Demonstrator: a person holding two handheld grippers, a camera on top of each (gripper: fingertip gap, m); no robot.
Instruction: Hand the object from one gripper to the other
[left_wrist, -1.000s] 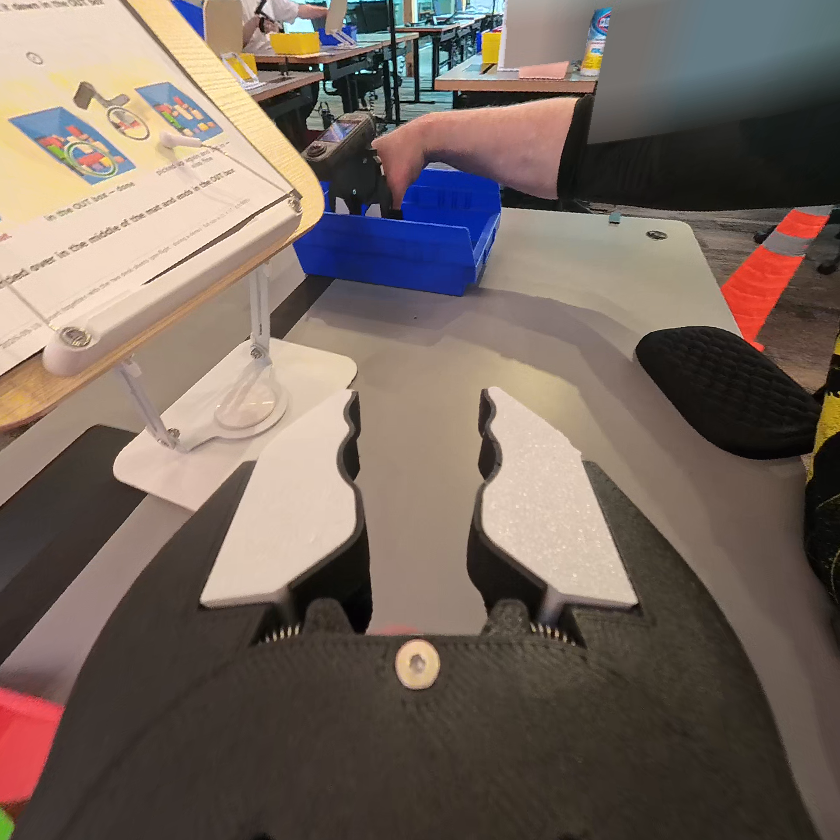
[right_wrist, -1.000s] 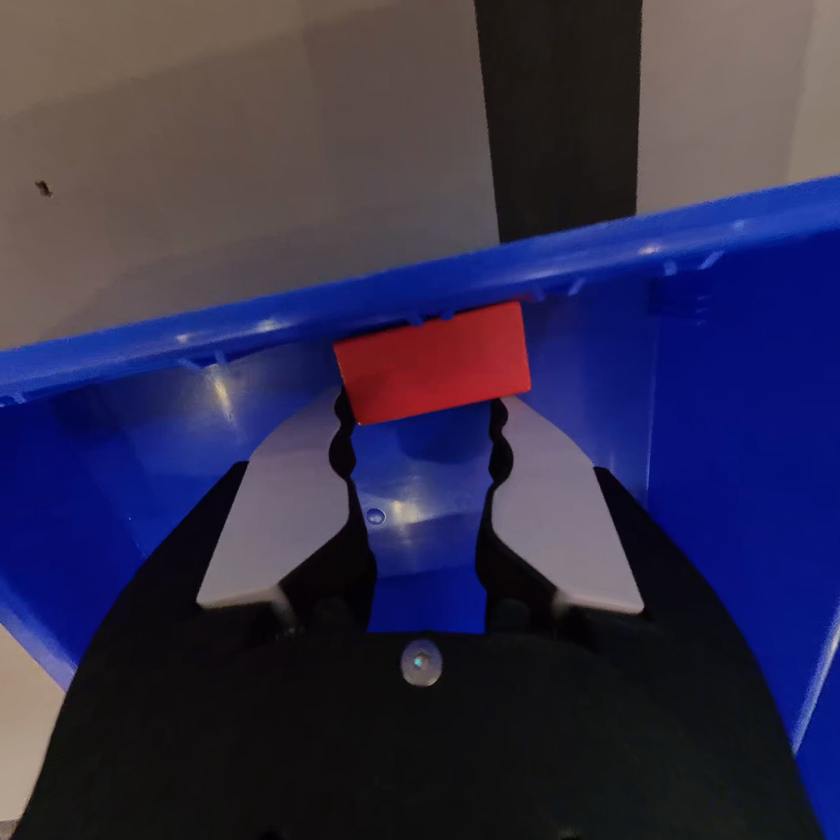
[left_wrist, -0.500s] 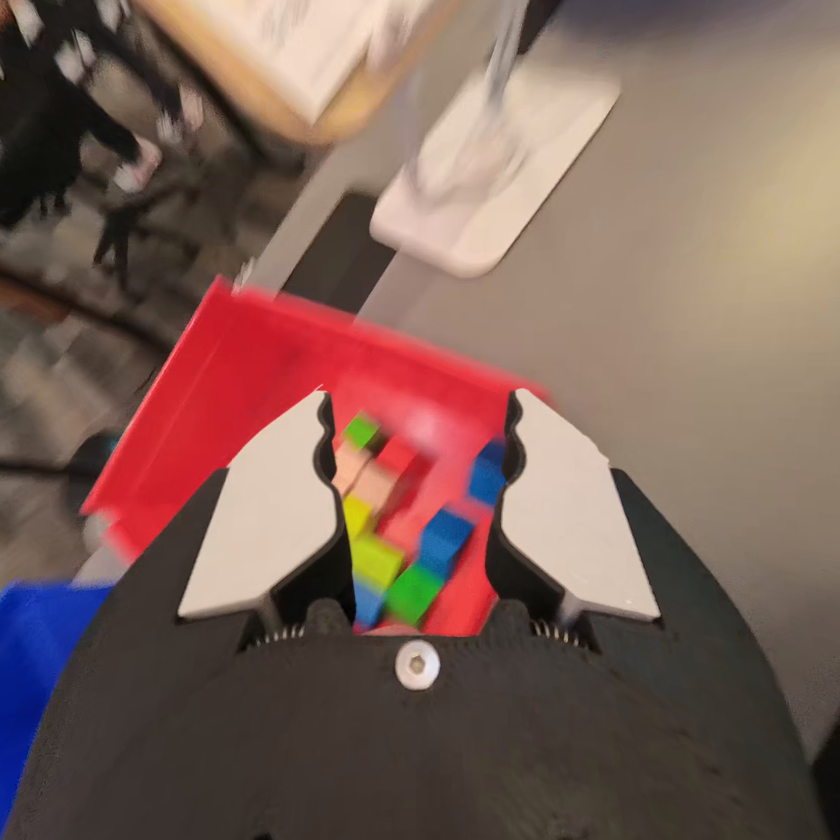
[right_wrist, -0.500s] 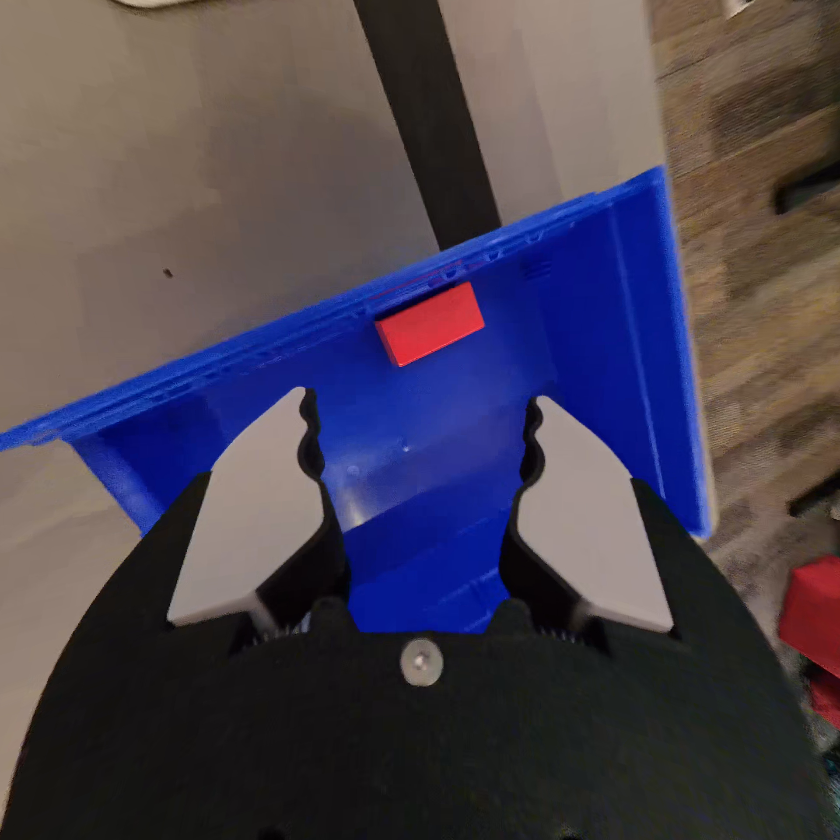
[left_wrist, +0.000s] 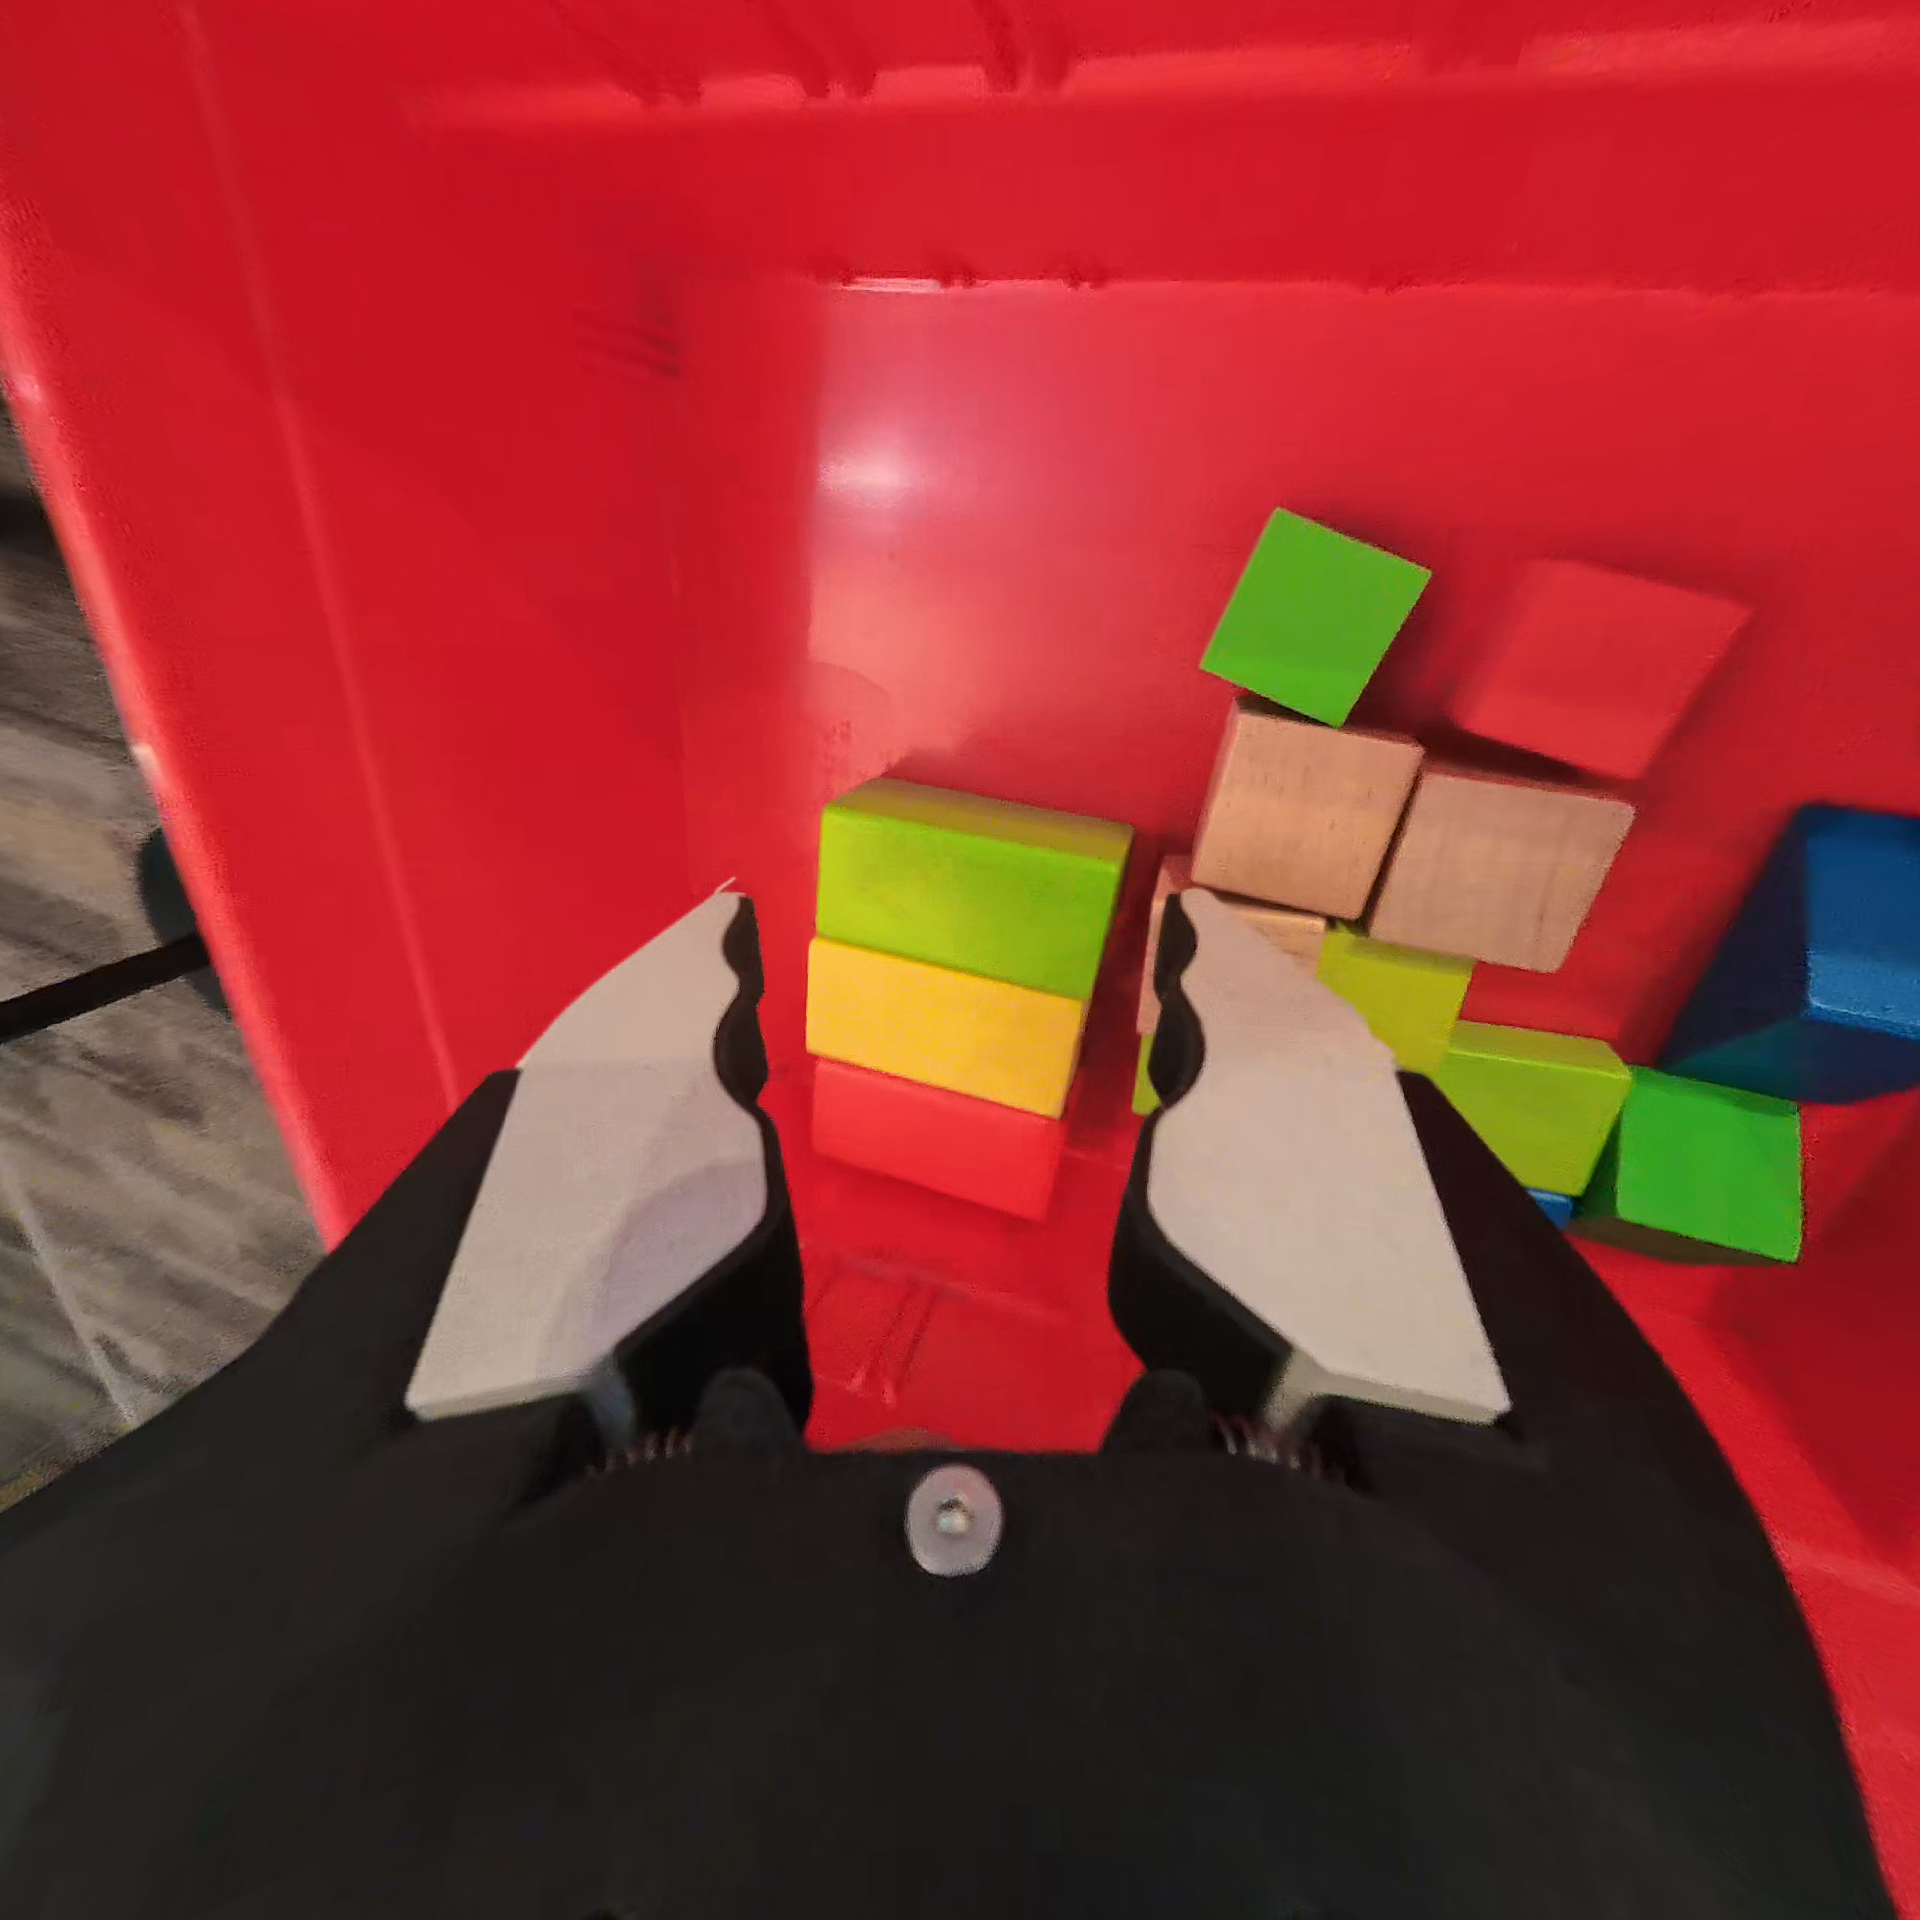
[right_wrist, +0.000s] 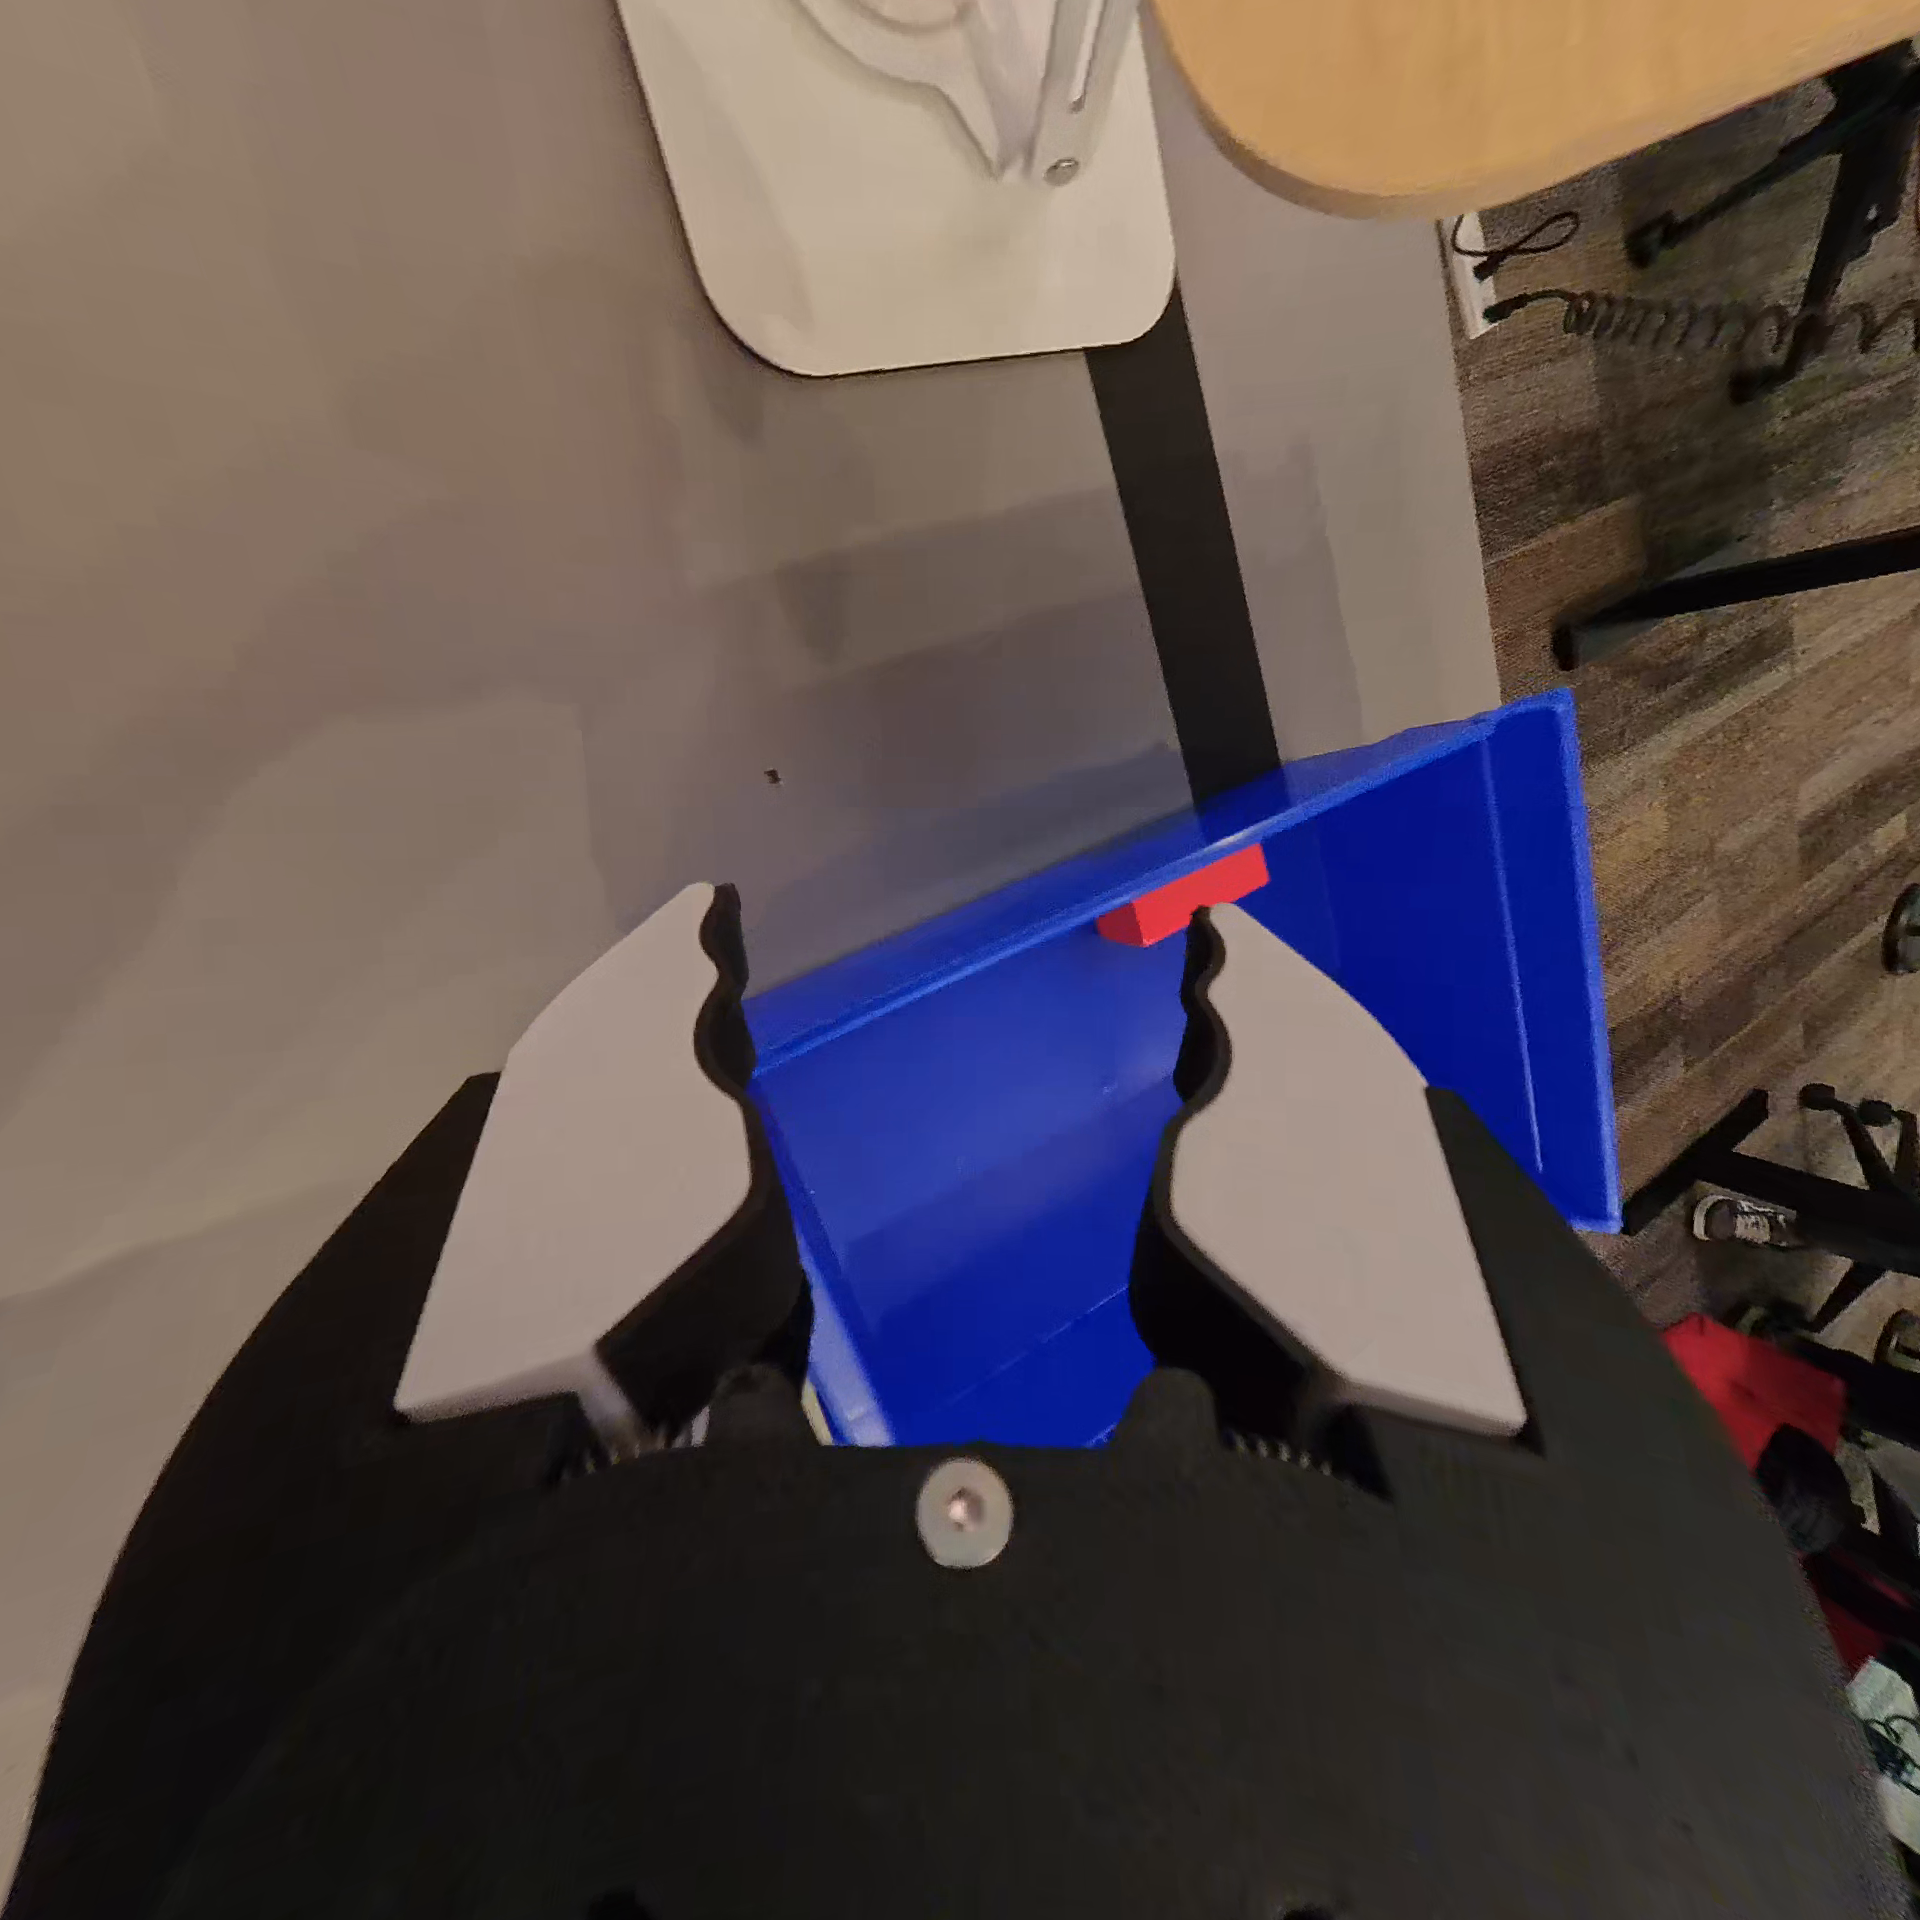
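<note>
Now the pick-up step: left gripper (left_wrist: 951, 925), spread and bare, hangs over the stacked blocks (left_wrist: 956, 987) at centre frame; next, pinch the green block (left_wrist: 966, 883). Right gripper (right_wrist: 961, 914) also spread, bare.

The left wrist camera is sitting behind the left gripper (left_wrist: 951, 925) and is looking steeply down into a red bin (left_wrist: 468, 520), close enough that the bin walls are filling most of the frame; a strip of floor (left_wrist: 94, 1091) is showing along the left edge. The right wrist camera is sitting behind the right gripper (right_wrist: 961, 914) and is looking down from higher up, taking in a grey table (right_wrist: 364, 571), a blue bin (right_wrist: 1455, 935) at centre right, and floor at the right edge. The two views are sharing no recognisable part of the scene.
</note>
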